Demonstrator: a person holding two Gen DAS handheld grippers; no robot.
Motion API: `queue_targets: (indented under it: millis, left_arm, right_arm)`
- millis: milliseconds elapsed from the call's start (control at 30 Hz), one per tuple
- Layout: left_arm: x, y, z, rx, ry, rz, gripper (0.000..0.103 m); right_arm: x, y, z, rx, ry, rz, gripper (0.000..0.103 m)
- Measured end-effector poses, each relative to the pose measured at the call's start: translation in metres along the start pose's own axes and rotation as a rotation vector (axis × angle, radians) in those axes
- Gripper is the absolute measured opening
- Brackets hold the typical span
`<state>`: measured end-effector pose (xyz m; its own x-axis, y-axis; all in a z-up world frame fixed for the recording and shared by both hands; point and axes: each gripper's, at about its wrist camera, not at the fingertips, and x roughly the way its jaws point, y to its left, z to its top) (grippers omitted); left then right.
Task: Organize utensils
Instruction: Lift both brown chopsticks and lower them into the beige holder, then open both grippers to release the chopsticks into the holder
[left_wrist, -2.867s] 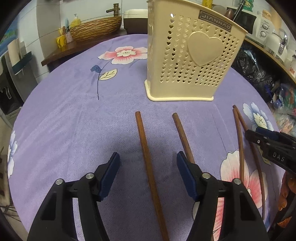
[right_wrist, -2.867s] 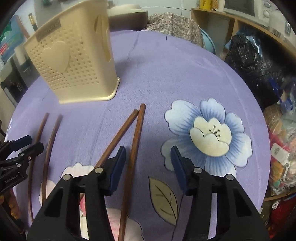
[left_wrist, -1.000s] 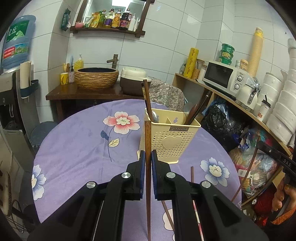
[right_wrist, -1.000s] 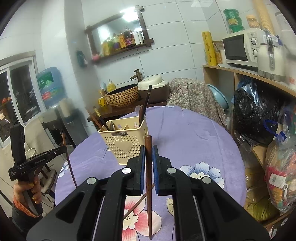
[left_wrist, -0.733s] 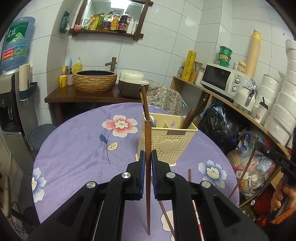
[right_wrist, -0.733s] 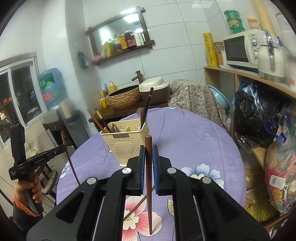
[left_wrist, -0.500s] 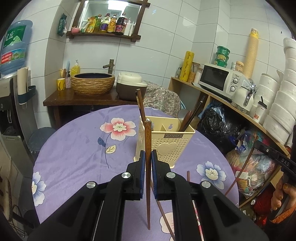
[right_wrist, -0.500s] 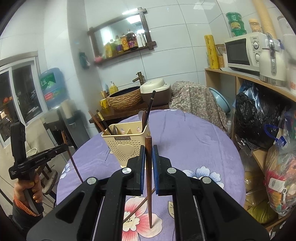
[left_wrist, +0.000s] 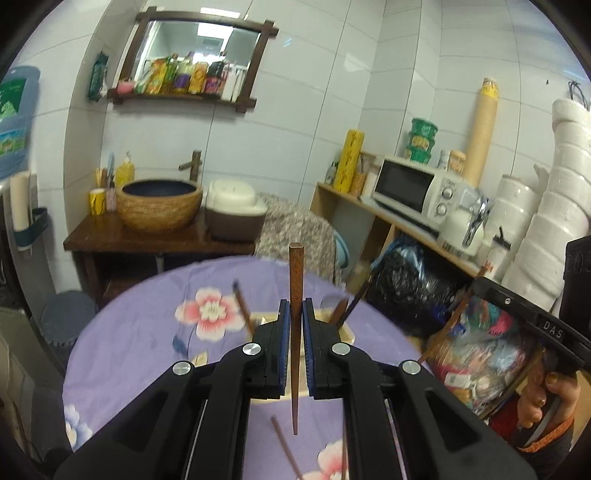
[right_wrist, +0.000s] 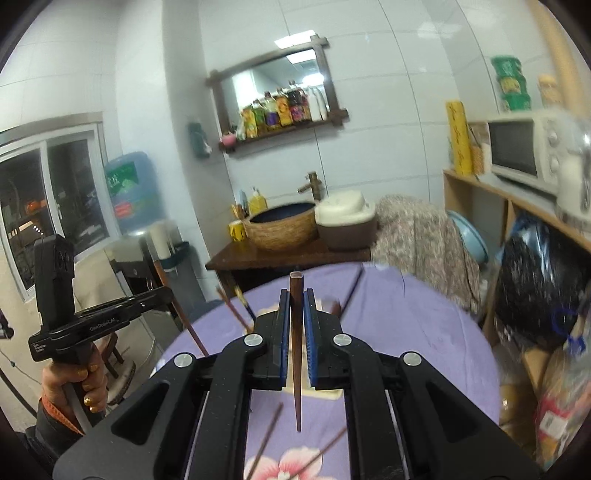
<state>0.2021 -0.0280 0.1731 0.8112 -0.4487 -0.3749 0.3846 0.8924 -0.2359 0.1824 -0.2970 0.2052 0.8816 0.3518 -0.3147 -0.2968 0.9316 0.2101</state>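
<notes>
Gripping chopstick (left_wrist: 296, 295) upright, each gripper (left_wrist: 294, 332)

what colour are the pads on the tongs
Blue pads, clearest in the left wrist view.

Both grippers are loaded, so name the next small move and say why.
Probably lower the left gripper so its chopstick, hanging narrow end down, drops into the cream utensil basket just beyond the fingers. The right gripper holds its chopstick the same way.
</notes>
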Motion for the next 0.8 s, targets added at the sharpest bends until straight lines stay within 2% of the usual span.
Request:
queue_targets:
  millis: [67,200,367,533,800]
  left_arm:
    - [0.000,-0.004,0.021,-0.015,-0.023,-0.023,0.008]
    - [0.004,-0.014,0.056,-0.005,-0.092,0.011,0.008]
    - [0.031,-0.019,0.069,0.005,-0.100,0.062,0.008]
    - [0.056,-0.013,0.052,0.019,-0.081,0.116,0.008]
    - [0.099,0.004,-0.006,-0.002,0.055,0.135,0.008]
  right_arm:
    - [0.005,0.010,0.027,-0.028,-0.032,-0.015,0.008]
    - [0.021,0.023,0.068,-0.068,-0.081,-0.050,0.008]
    - [0.049,0.022,0.087,-0.058,-0.086,-0.075,0.008]
    - [0.083,0.016,0.065,-0.061,-0.047,-0.097,0.008]
    - [0.121,0.001,0.007,-0.023,0.059,-0.099,0.008]
